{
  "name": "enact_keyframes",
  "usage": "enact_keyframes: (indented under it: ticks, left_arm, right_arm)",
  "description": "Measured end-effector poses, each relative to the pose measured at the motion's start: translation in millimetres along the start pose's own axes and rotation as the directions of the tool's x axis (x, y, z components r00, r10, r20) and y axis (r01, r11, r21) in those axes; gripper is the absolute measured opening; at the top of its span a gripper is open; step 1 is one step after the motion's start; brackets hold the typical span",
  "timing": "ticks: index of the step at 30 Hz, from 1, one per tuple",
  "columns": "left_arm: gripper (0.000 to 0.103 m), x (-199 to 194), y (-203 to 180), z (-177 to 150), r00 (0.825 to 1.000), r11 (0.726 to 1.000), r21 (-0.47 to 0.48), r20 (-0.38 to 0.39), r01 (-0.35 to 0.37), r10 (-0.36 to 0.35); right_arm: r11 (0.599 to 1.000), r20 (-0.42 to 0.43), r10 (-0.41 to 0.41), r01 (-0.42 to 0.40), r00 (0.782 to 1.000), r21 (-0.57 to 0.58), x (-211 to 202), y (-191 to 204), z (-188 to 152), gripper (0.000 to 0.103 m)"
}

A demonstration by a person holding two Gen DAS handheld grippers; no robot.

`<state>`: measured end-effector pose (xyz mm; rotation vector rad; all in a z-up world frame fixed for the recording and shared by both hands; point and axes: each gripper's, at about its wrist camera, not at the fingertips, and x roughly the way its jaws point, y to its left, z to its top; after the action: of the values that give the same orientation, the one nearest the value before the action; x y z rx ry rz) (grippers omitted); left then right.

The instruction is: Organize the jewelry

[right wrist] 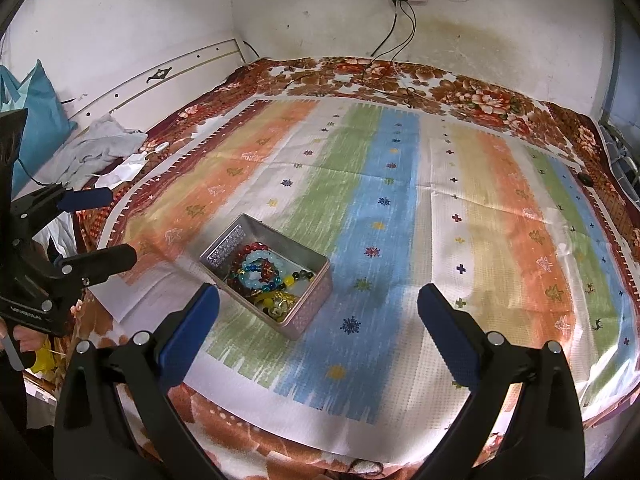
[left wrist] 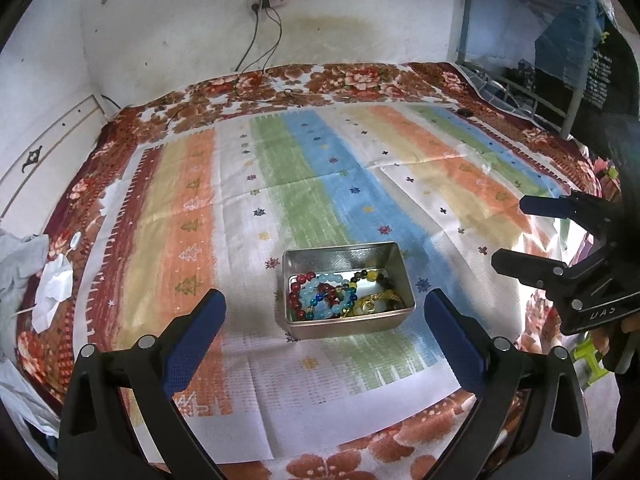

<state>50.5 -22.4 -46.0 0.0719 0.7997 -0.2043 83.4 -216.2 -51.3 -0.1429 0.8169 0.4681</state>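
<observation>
**Jewelry Sits Gathered in a Tin as Both Grippers Hang Back**

Blue-padded fingers of the left gripper (left wrist: 324,308) fill the foreground of its own camera, jaws spread wide and holding nothing, with the tin (left wrist: 347,322) framed squarely in the gap between them, just beyond the tips. Aimed that way, the tool looks lined up on the box rather than on anything around it. At the far right of the same view the right gripper (left wrist: 508,234) points in from the side, its jaws also parted and empty, well clear of the tin; a hand (left wrist: 624,332) shows behind its grip.

Beneath everything lies the striped cloth (left wrist: 304,168), spread flat over a flowered blanket (left wrist: 352,78), apparently to give a clean, level work surface. No loose jewelry shows on it in either view.

From the right gripper's (right wrist: 318,304) camera, the open metal tin (right wrist: 308,312) sits off its left finger, turned at an angle, lid nowhere in sight.

Inside, the bracelets (left wrist: 320,294) lie heaped together: dark red beads, pale blue beads, a strand of mixed blue, green and yellow ones, overlapping rather than laid apart. Smallest of all, gold pieces (left wrist: 376,302) huddle in the corner nearest the right jaw of the left gripper. Such a scene would fit jewelry already collected, or a jumble awaiting sorting.
</observation>
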Motion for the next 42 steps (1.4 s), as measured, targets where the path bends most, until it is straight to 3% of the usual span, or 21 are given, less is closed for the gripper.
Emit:
enact_keyframes:
  ticks: [13, 42]
  left_arm:
    - [0.097, -3, -9, 0, 1.0, 0.999, 0.037, 0.018, -0.02, 0.019]
    - [0.097, -9, -14, 0, 0.999, 0.999, 0.041, 0.036, 0.009, -0.01]
  right_arm:
    - [1.0, -0.01, -0.002, 0.002, 1.0, 0.017, -2, -6, -5, 0.098]
    - [1.0, -0.014, 0.007, -0.006, 1.0, 0.02, 0, -4, -6, 0.098]
